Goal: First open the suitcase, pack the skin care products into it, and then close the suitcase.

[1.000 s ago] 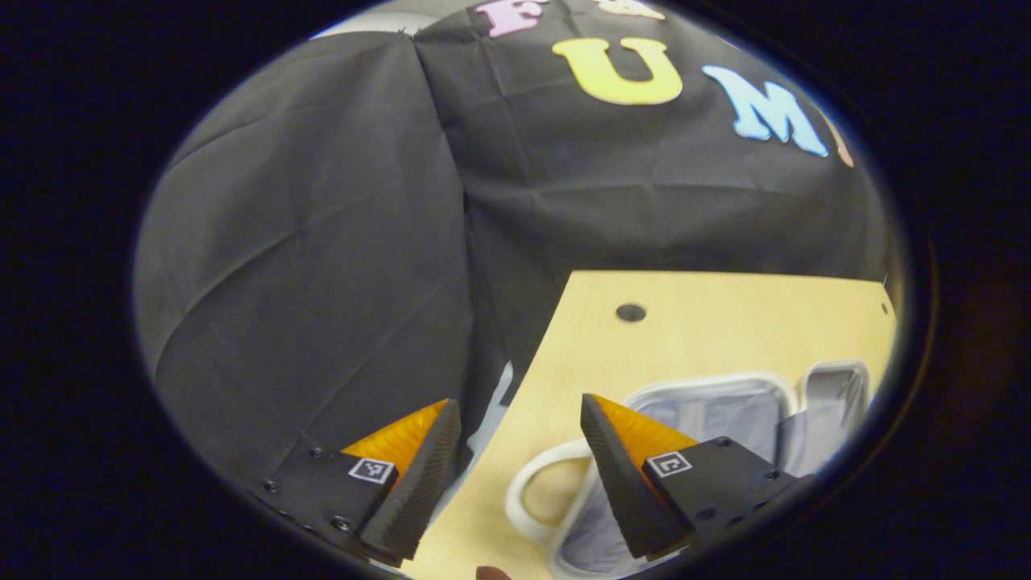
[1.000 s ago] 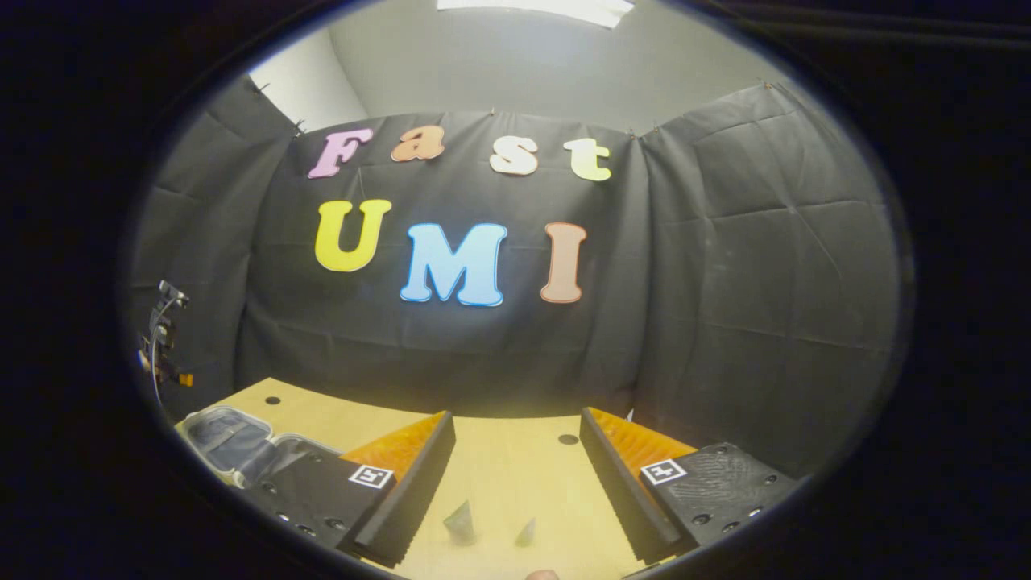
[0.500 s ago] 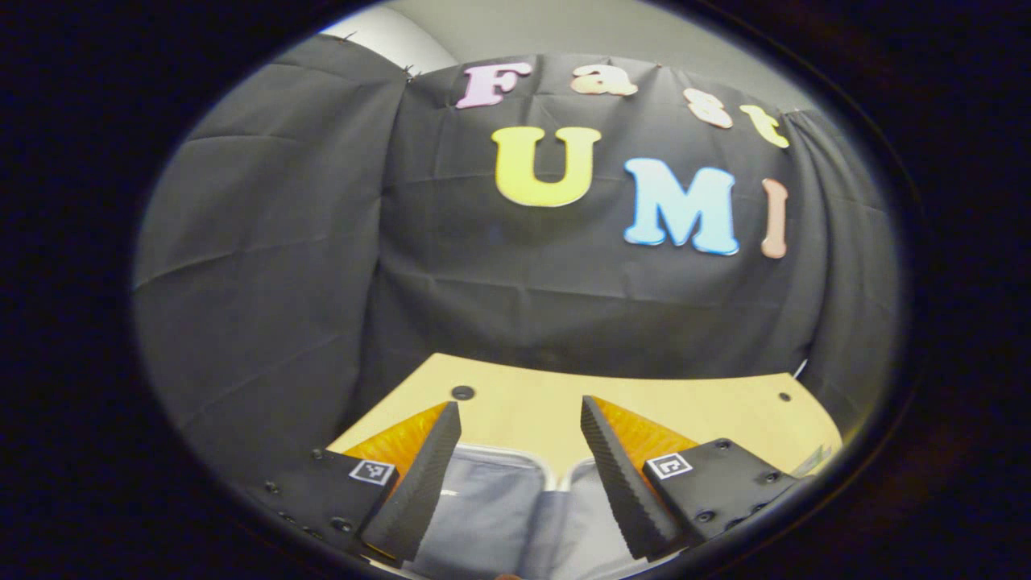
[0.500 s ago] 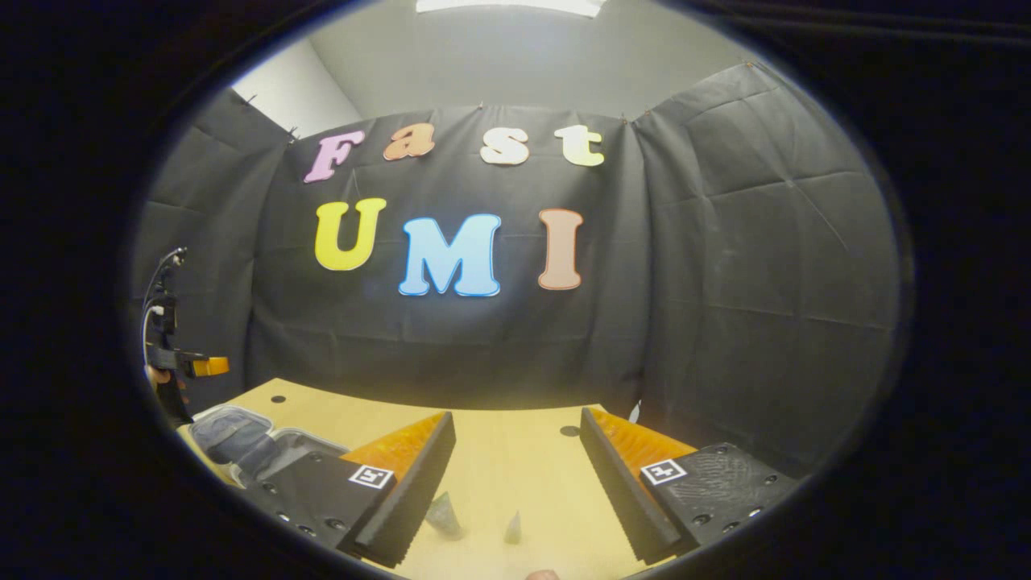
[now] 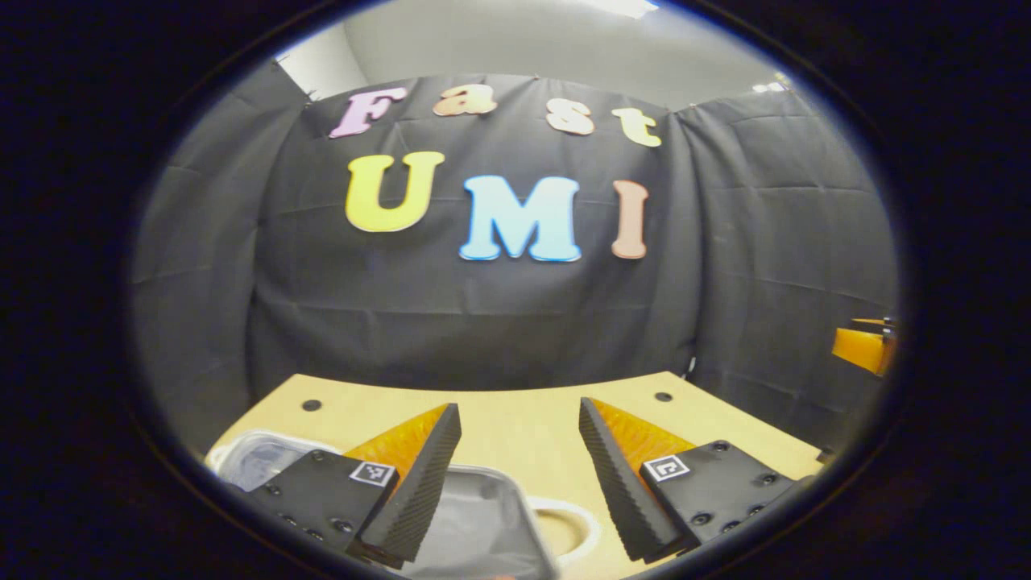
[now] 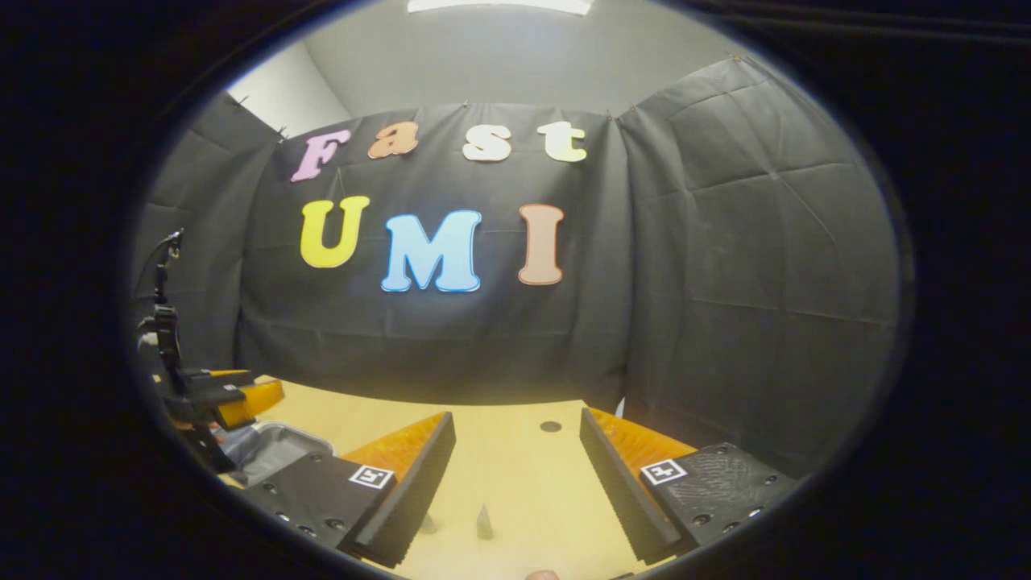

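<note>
Both my claws are wide open, gripping nothing. Open suitcase (image 5: 475,524) sits right under my left gripper (image 5: 519,475); my right gripper (image 6: 515,483) hovers over the table (image 6: 515,451).

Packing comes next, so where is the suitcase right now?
The suitcase lies open on the wooden table, low in the left gripper view under the left gripper.

suitcase (image 5: 483,524) partly behind the left gripper's fingers (image 5: 419,475), its near end cut off
</note>
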